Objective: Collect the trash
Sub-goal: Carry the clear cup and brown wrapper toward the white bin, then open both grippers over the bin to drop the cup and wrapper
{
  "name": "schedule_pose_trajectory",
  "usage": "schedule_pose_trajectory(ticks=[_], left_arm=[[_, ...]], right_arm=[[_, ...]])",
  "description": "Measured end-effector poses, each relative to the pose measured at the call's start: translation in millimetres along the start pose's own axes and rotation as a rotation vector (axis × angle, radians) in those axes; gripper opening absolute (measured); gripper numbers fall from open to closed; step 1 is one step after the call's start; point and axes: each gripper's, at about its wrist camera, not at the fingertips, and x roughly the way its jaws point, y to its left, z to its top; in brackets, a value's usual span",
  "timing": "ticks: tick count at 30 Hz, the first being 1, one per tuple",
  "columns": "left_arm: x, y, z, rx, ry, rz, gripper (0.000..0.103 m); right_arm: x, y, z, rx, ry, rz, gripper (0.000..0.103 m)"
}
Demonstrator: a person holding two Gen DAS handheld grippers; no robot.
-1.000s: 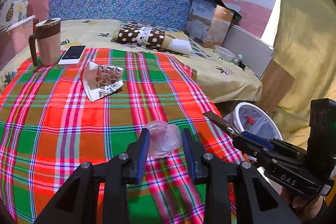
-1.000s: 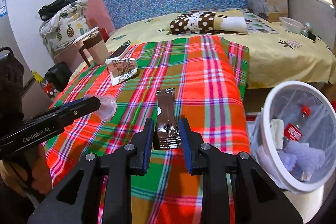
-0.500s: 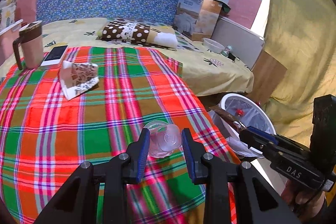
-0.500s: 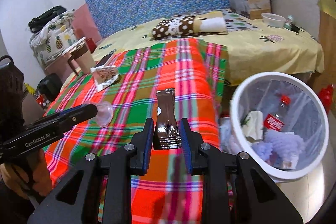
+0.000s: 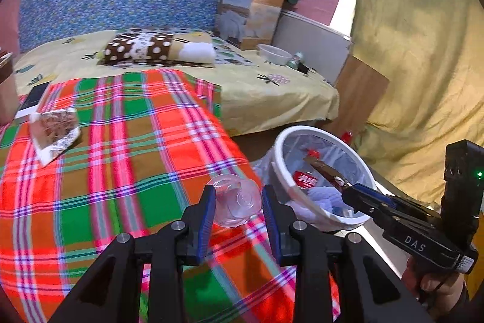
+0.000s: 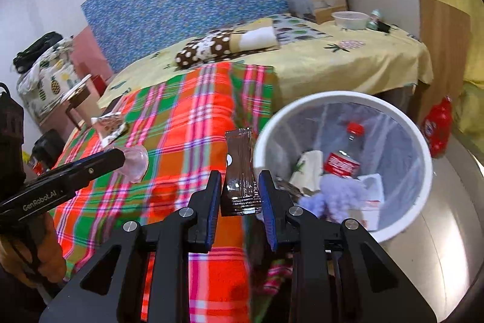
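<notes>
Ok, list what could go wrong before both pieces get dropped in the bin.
1. The left gripper holds the clear cup over the blanket, short of the bin; released now, it likely misses.
2. The right gripper pinches only the wrapper's lower end, which may slip.

The left gripper is matte black plastic — two angular arms, each with a round silver screw, ending in blue-edged pads. The right gripper matches it. Seen from the side at 4 o'clock in the left view, the right tool's body bears white "DAS" lettering and a black box with a green light; the left tool's reads "GenRobot.AI".
</notes>
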Motion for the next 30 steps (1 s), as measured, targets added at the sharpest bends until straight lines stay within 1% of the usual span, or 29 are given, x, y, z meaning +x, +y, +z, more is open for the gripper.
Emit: schedule_pose_trajectory(ticks=[8, 18, 24, 30], left_arm=[[21, -30, 4, 0.047, 0.026, -0.054, 0.032], [54, -78, 7, 0.116, 0.063, -0.139, 0.032], [78, -91, 9, 0.126, 0.093, -0.172, 0.032], [94, -101, 13, 0.145, 0.103, -0.192, 0.032]], right_arm=[[-6, -31, -7, 0.055, 0.009, -0.044, 0.028], [-13, -64, -12, 0.114, 0.015, -0.102, 0.028], [-12, -81, -13, 0.149, 0.019, -0.133, 0.028], [-14, -87, -10, 0.161, 0.009, -0.151, 0.028]])
